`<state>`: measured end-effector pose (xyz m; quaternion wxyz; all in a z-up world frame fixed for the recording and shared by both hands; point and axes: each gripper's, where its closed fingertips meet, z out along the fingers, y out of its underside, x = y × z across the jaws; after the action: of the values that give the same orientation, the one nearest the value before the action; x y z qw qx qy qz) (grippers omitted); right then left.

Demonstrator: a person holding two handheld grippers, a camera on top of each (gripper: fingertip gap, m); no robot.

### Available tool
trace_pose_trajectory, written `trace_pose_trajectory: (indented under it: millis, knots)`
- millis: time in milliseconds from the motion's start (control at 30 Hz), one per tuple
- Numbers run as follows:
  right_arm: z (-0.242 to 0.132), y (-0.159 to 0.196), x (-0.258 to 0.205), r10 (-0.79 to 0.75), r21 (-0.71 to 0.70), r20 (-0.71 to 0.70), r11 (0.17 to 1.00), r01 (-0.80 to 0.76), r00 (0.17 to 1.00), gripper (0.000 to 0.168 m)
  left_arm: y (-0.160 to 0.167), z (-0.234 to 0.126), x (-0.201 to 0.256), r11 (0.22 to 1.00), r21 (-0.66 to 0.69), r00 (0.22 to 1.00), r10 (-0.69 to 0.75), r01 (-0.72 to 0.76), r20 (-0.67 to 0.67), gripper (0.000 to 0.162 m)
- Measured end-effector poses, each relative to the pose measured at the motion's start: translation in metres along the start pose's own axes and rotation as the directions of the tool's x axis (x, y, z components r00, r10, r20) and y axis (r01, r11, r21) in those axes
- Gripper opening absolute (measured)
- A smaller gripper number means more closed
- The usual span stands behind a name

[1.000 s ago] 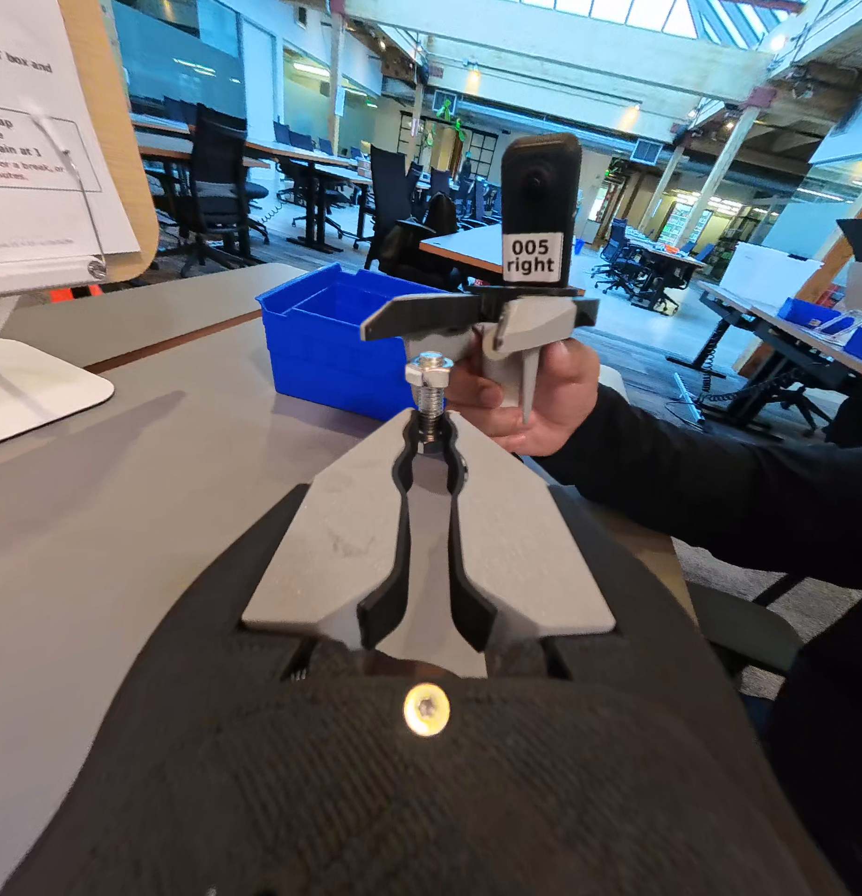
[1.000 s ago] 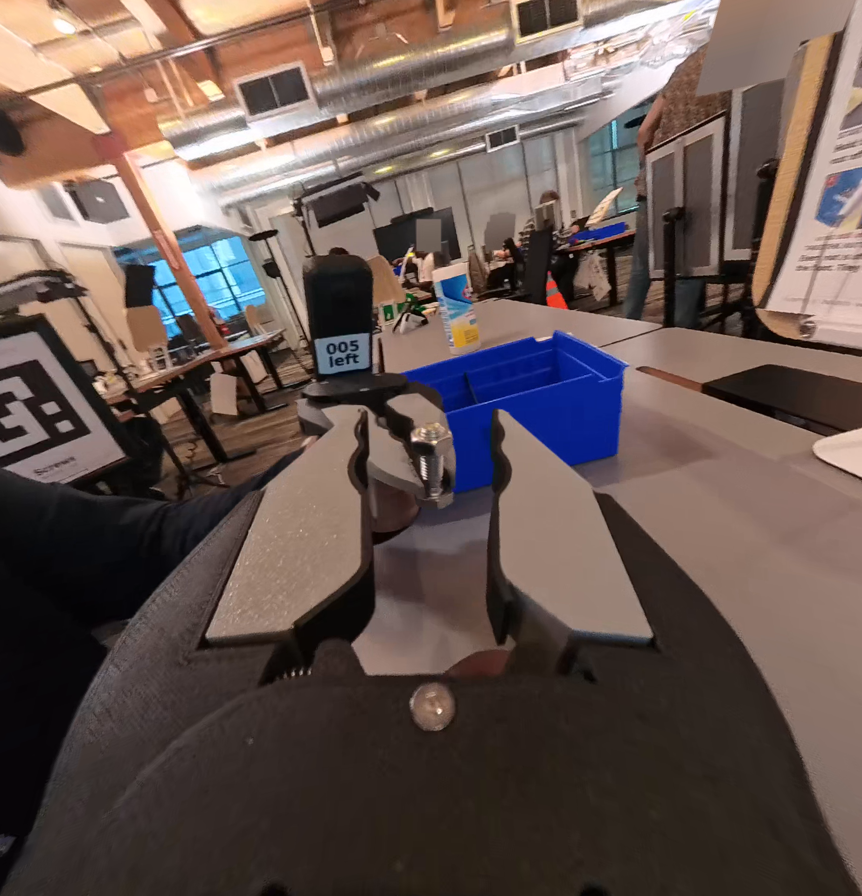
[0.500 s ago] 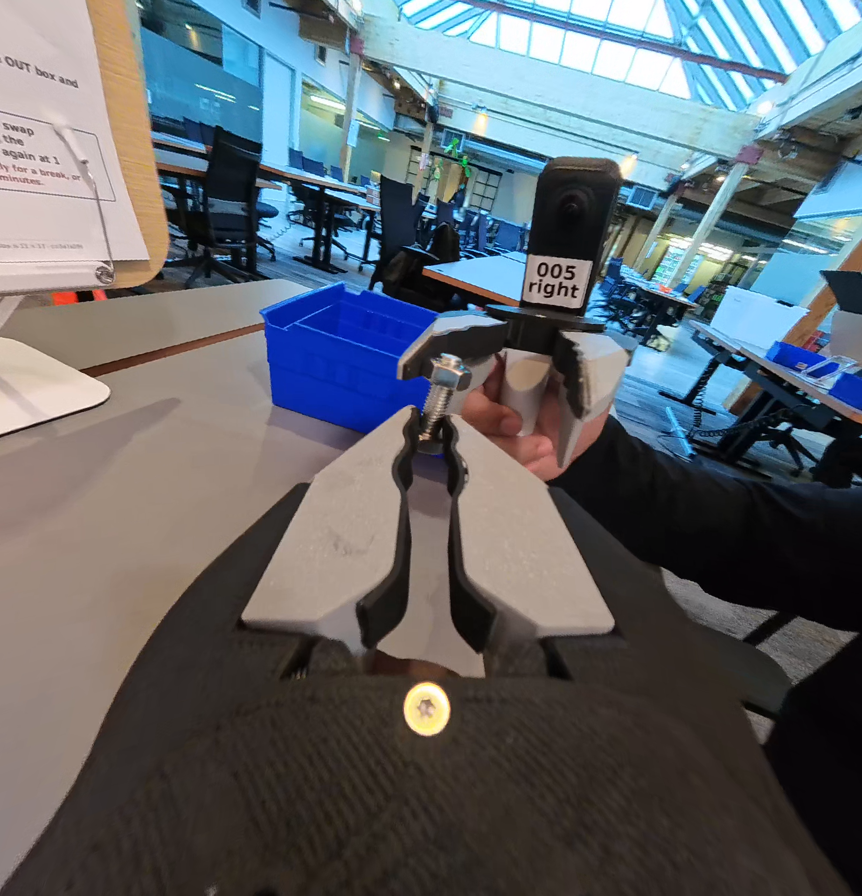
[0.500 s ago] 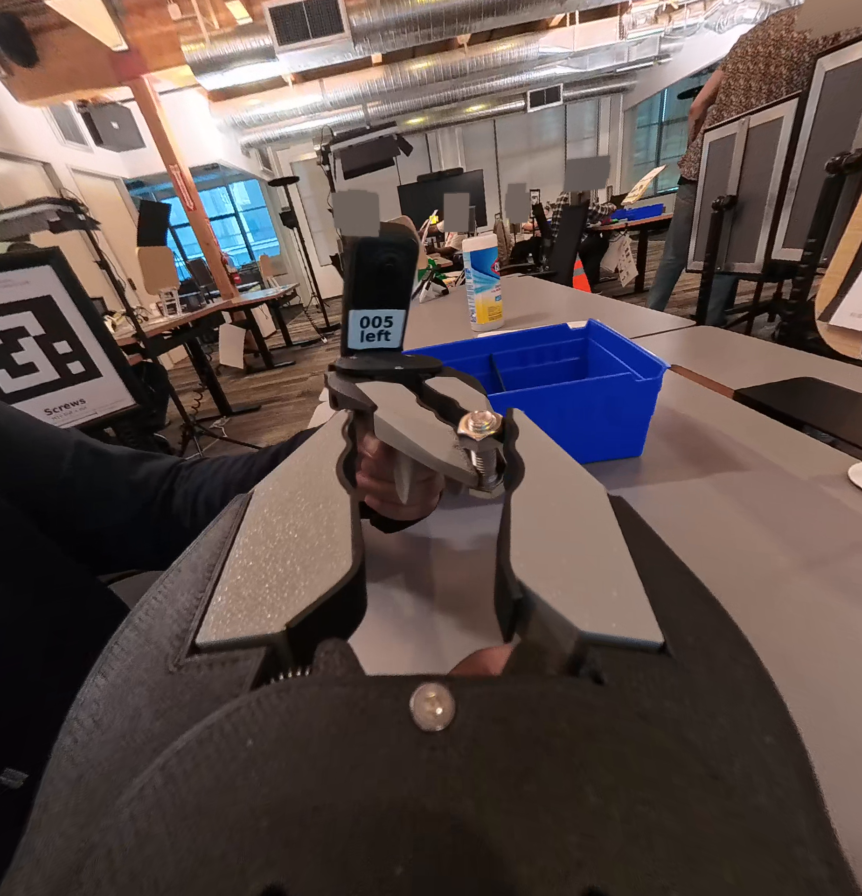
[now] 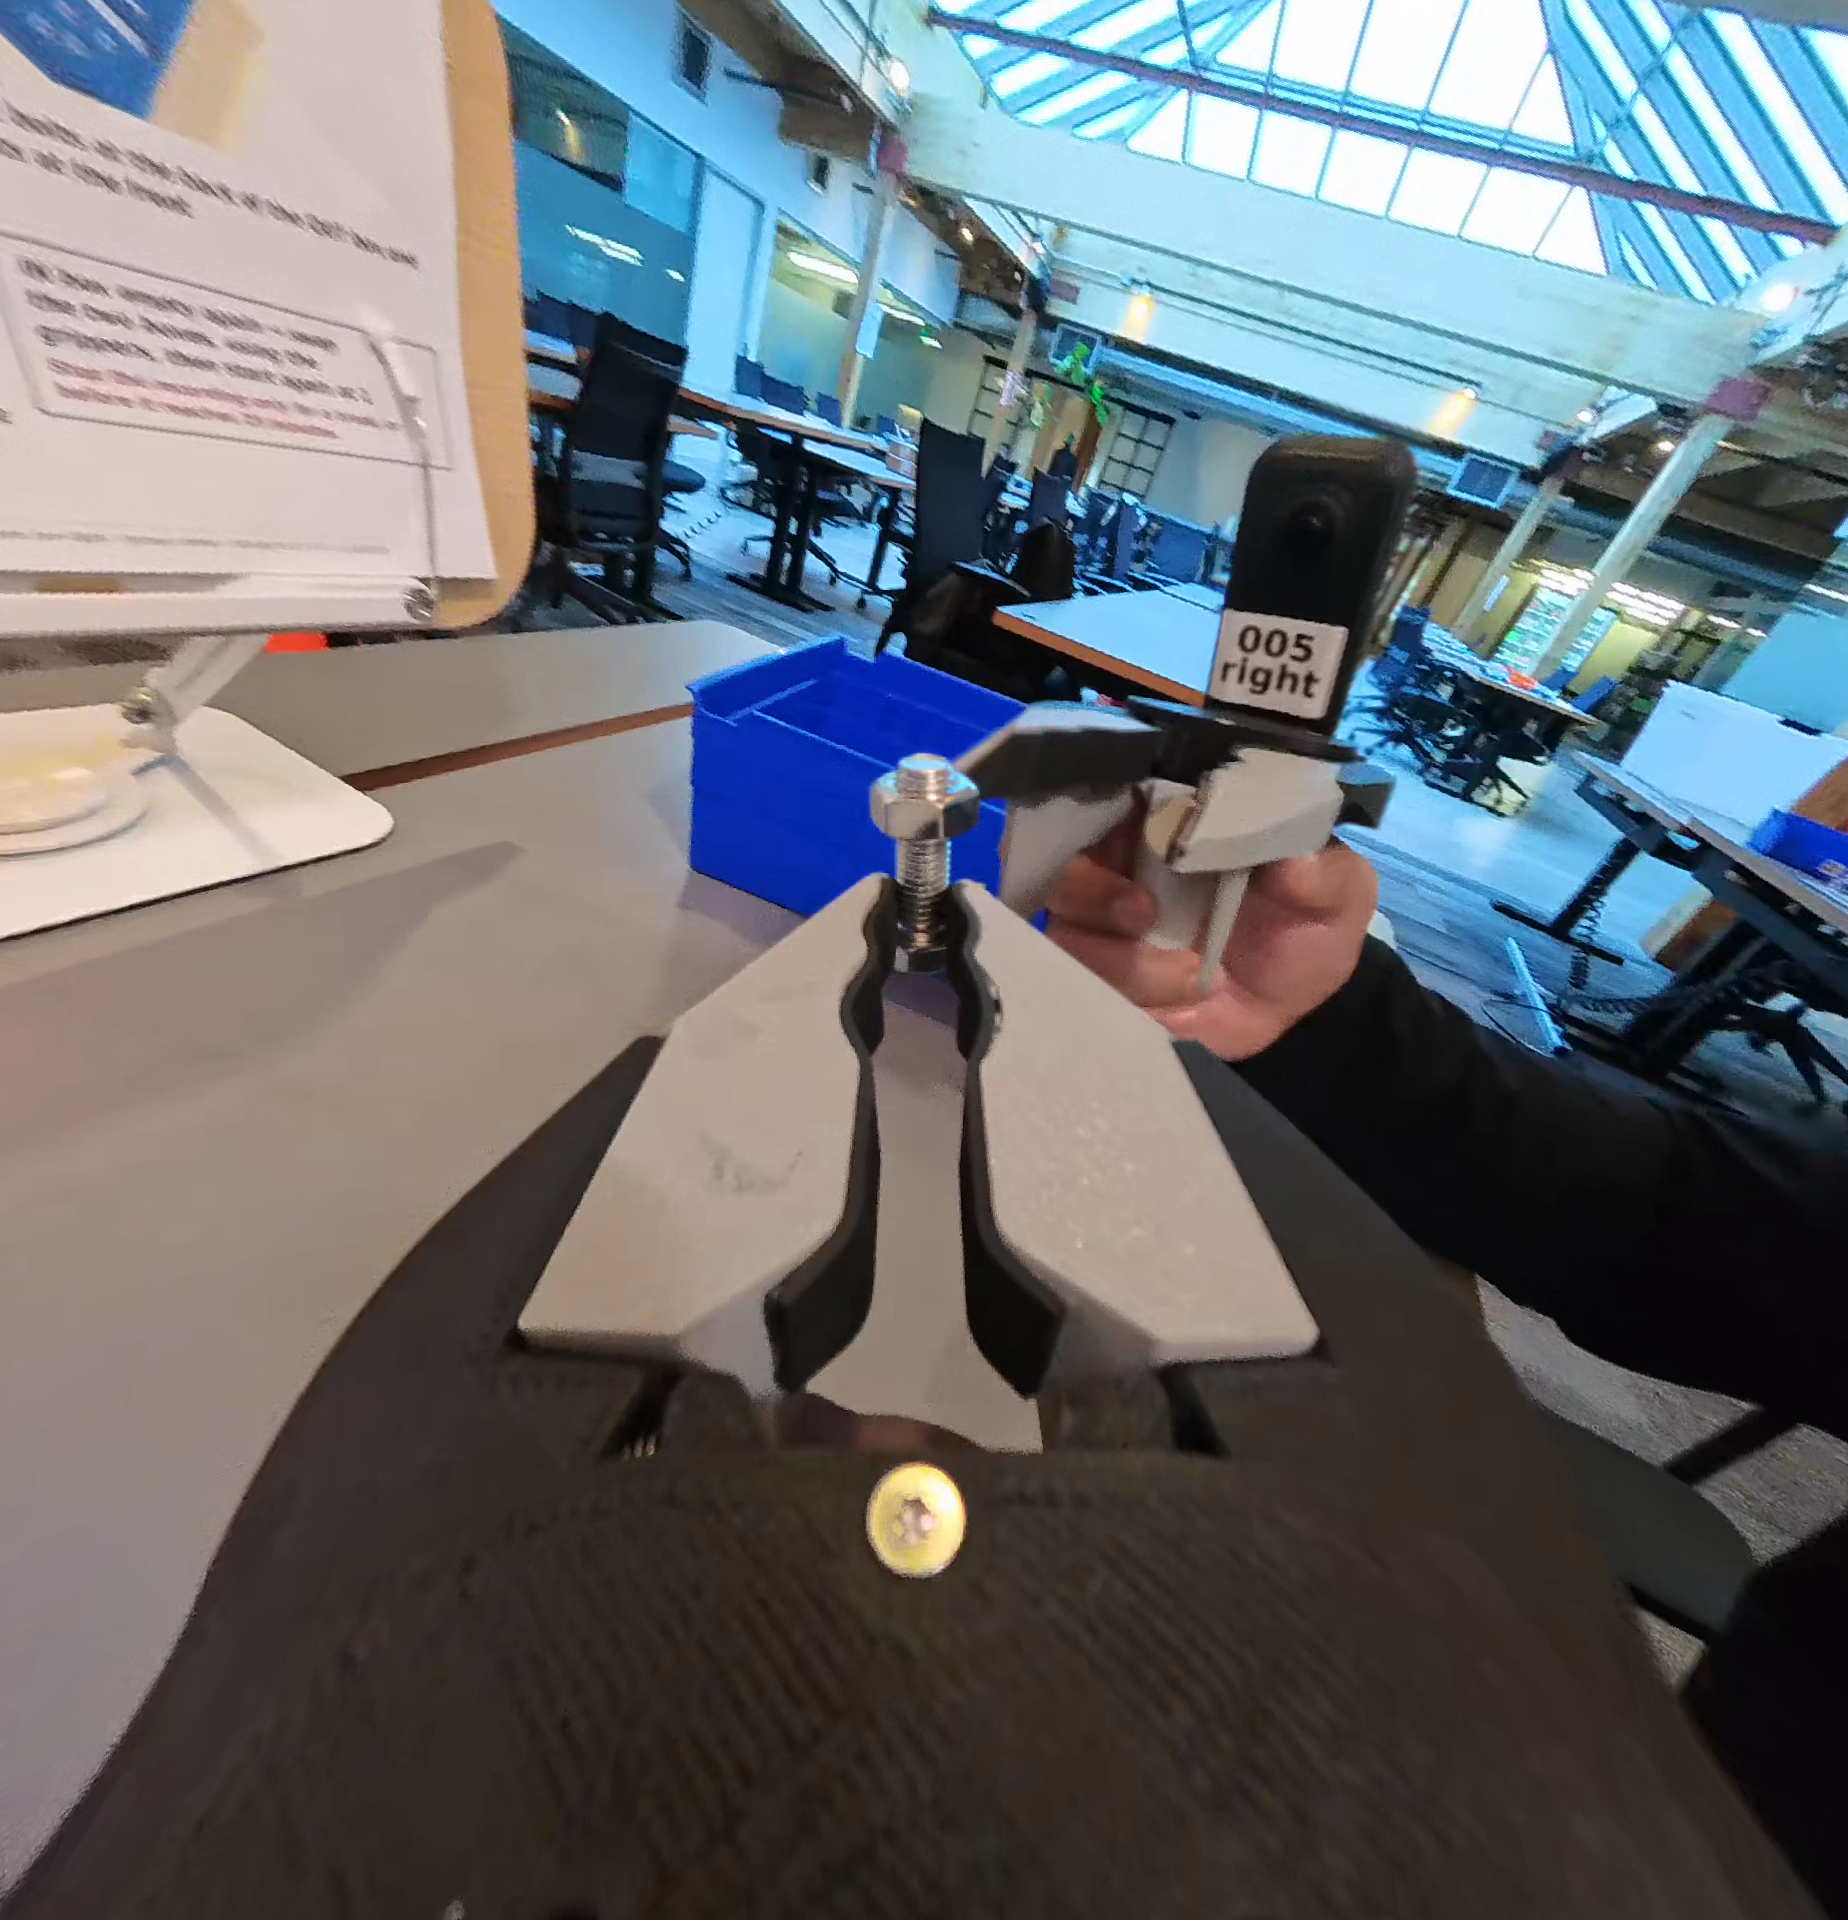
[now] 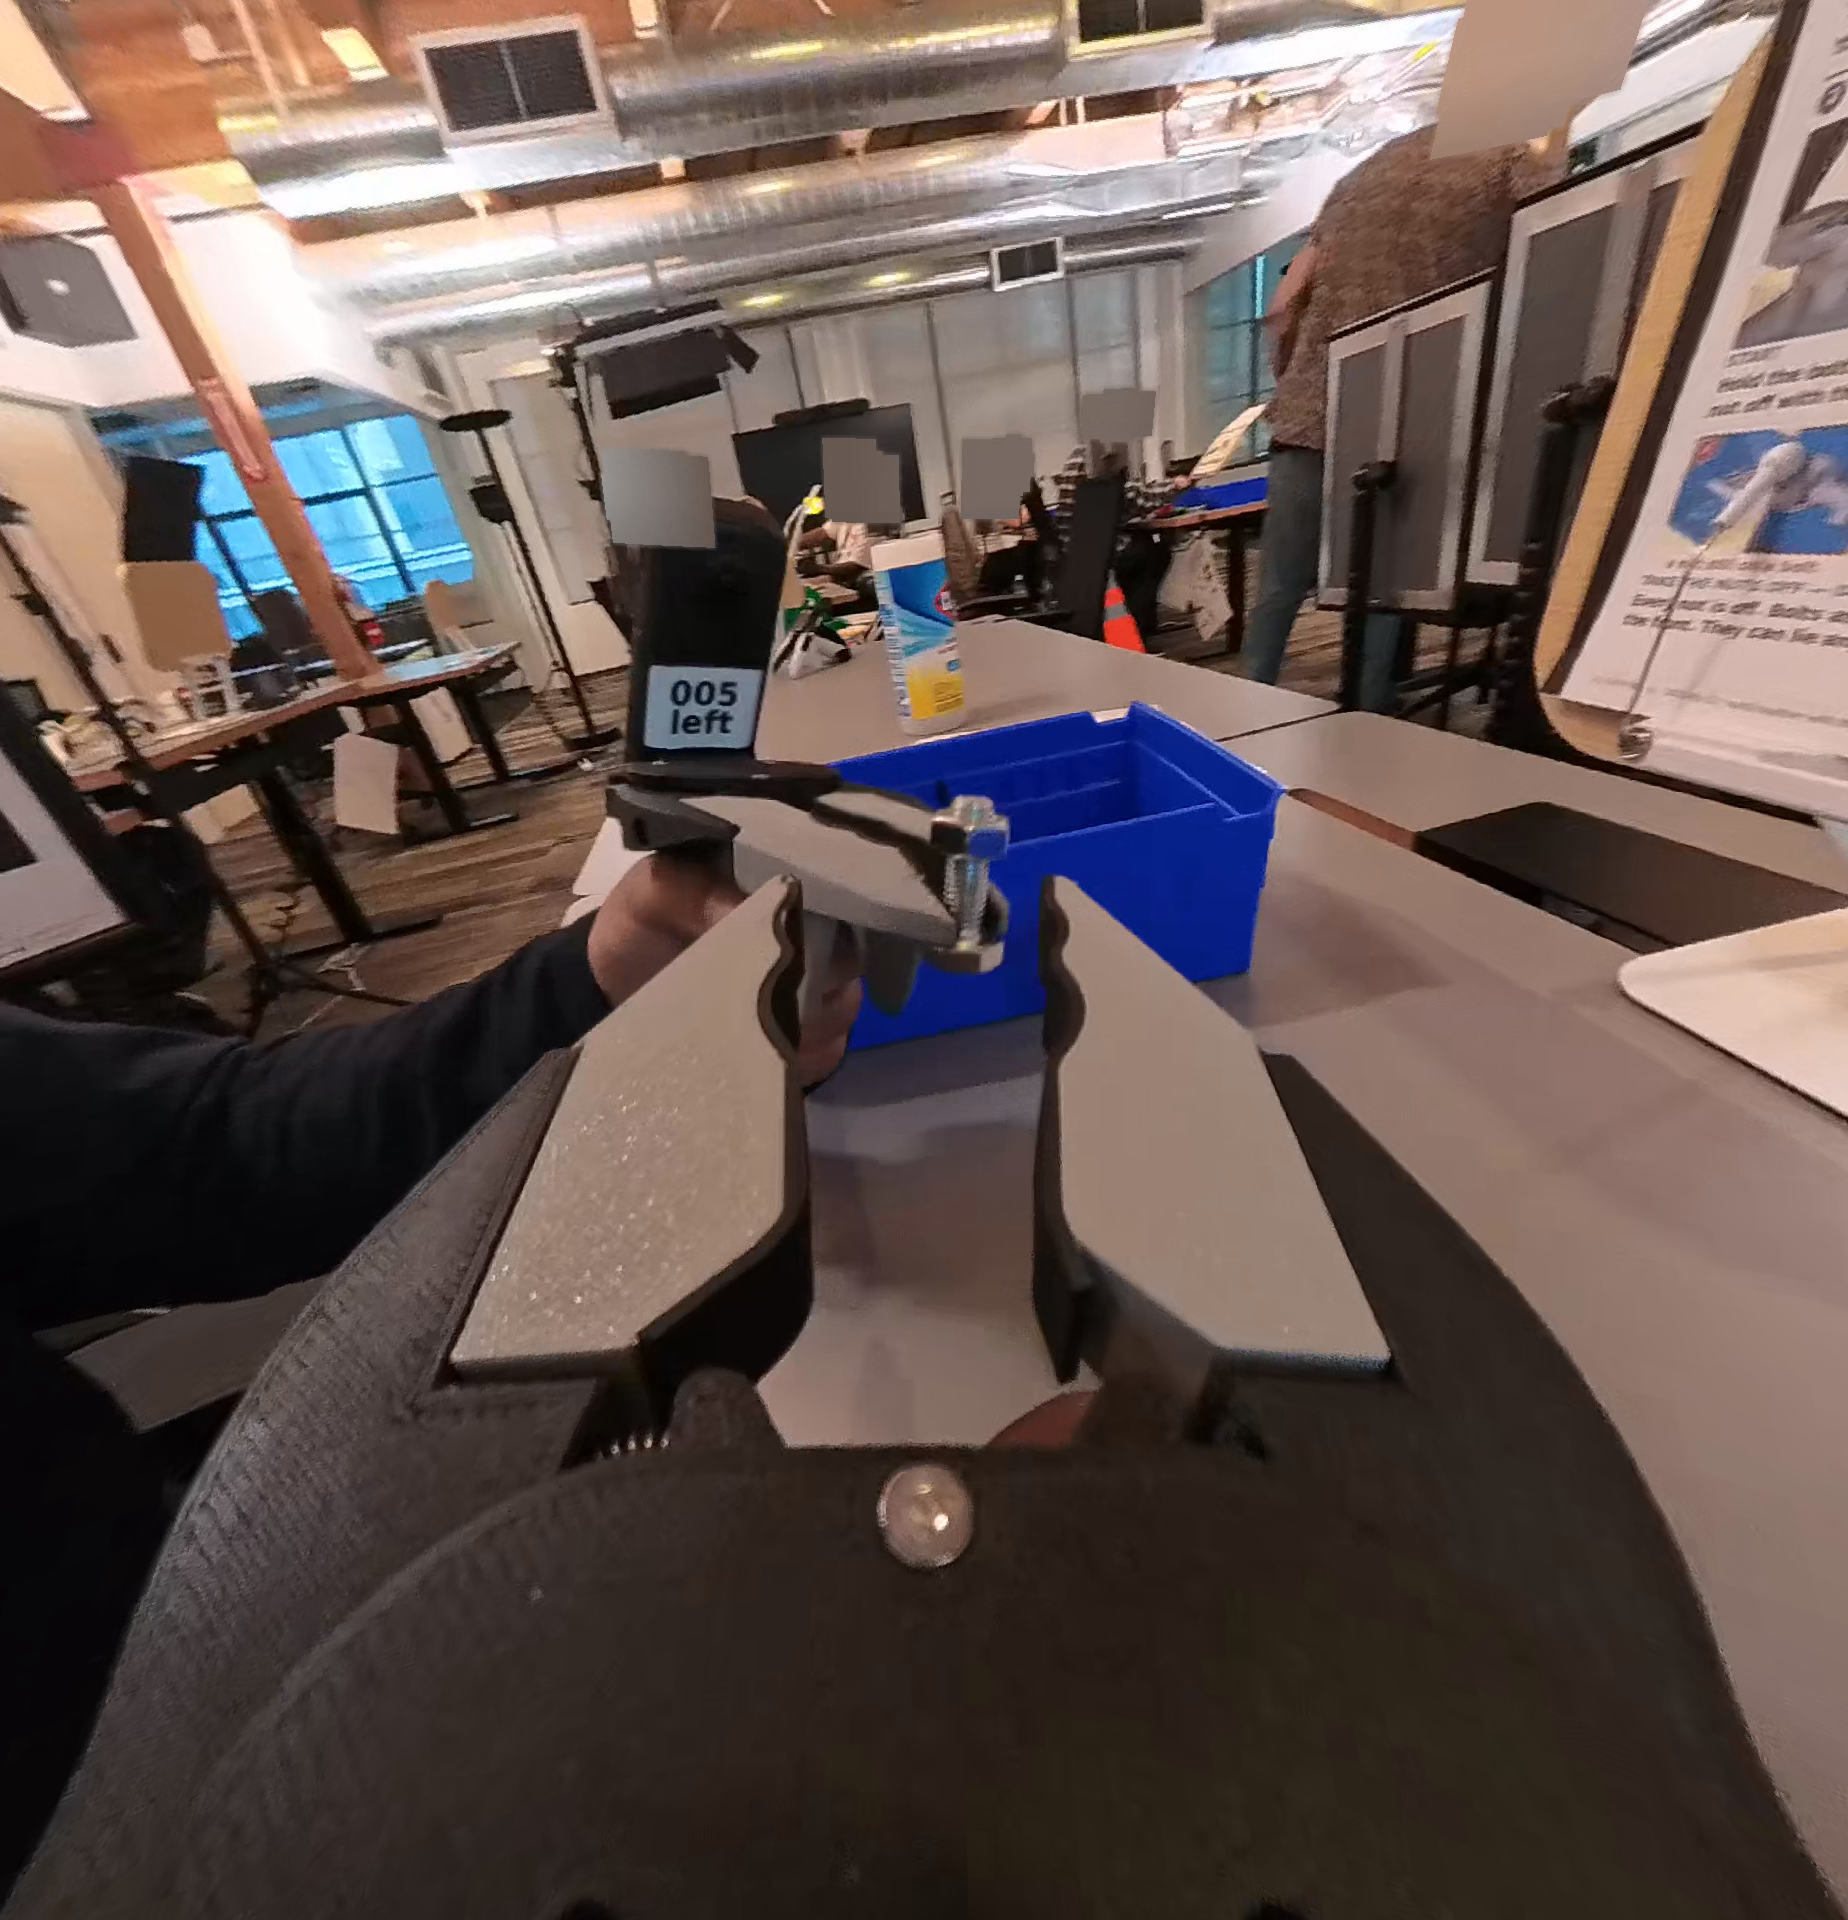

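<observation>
The bolt (image 5: 922, 883) stands upright in the air above the grey table (image 5: 276, 1039), its hex head pinched low between the tips of the left gripper (image 5: 925, 940), whose fingers are pressed in on it. A hex nut (image 5: 924, 808) sits high on the threaded shank, near the free end, with bare thread showing between nut and fingertips. In the right wrist view the same bolt (image 6: 970, 883) appears beyond and between the spread fingers of the right gripper (image 6: 915, 935), which holds nothing; the nut (image 6: 970, 826) lies slightly above and ahead of that gripper's tips. The gap between them cannot be judged with confidence from either view.

Behind the bolt, a blue divided bin (image 5: 847, 769) rests on the table. A clipboard of printed sheets on a white stand (image 5: 172, 800) stands to the left, and a wipes canister (image 6: 918, 644) sits on the table beyond the bin.

Assessment of handling: the left grip looks secure but narrow, so any side load on the nut would tend to tilt the bolt in the pinch. The open right gripper would do best to meet the nut squarely on opposite flats, level with it rather than below, and to keep its axis in line with the shank so that turning force does not lever the bolt out of the left fingers.
</observation>
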<state>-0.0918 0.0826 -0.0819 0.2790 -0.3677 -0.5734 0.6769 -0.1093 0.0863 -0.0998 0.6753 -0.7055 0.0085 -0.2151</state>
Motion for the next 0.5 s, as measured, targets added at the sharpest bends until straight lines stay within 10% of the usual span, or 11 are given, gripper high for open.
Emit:
trace_pose_trajectory:
  millis: [333, 367, 500]
  knots:
    - [0.006, 0.009, -0.016, -0.029, -0.057, 0.055, 0.998, 0.032, 0.998, 0.054, 0.014, 0.01, 0.012, 0.998, -0.057, 0.998, -0.006, 0.003, -0.062, 0.007]
    - [0.003, 0.008, -0.024, -0.051, -0.053, 0.105, 0.997, 0.057, 0.993, 0.005, 0.013, 0.009, 0.007, 0.999, -0.047, 0.999, -0.018, 0.016, -0.038, 0.007]
    - [-0.005, -0.009, -0.03, -0.02, 0.033, 0.159, 0.999, 0.015, 0.987, 0.024, 0.011, -0.001, -0.027, 0.998, -0.023, 0.995, -0.061, 0.063, 0.084, 0.006]
